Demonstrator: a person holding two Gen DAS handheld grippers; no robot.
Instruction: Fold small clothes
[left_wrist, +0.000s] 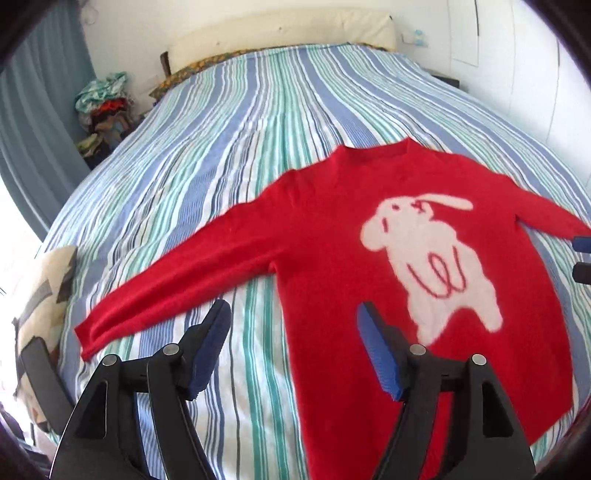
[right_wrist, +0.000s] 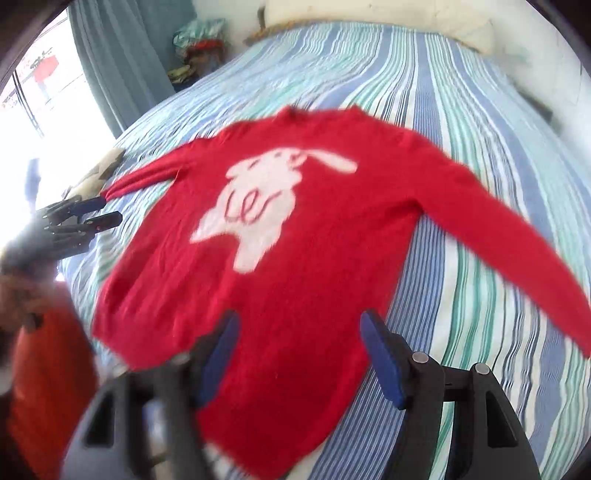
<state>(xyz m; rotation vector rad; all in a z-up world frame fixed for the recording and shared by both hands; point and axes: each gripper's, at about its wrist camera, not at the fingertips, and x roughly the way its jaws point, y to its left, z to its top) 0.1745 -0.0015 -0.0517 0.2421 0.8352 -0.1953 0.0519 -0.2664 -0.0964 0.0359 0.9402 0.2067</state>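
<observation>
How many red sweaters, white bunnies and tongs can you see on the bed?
Red sweater: 1
White bunny: 1
Tongs: 2, left and right, both open above the bed
Total: 4

Your right gripper (right_wrist: 297, 354) fills the bottom of the frame, its blue-padded black jaws standing apart with nothing between them, above the hem of the red knitted sweater with a white animal figure (right_wrist: 295, 229). The sweater lies flat, front up, on the blue, green and white striped bedspread (right_wrist: 461, 110), sleeves spread to both sides. At the left edge your left gripper (right_wrist: 101, 210) sits just beside one cuff, its fingers parted. An orange sleeve (right_wrist: 48, 369) shows at lower left.
</observation>
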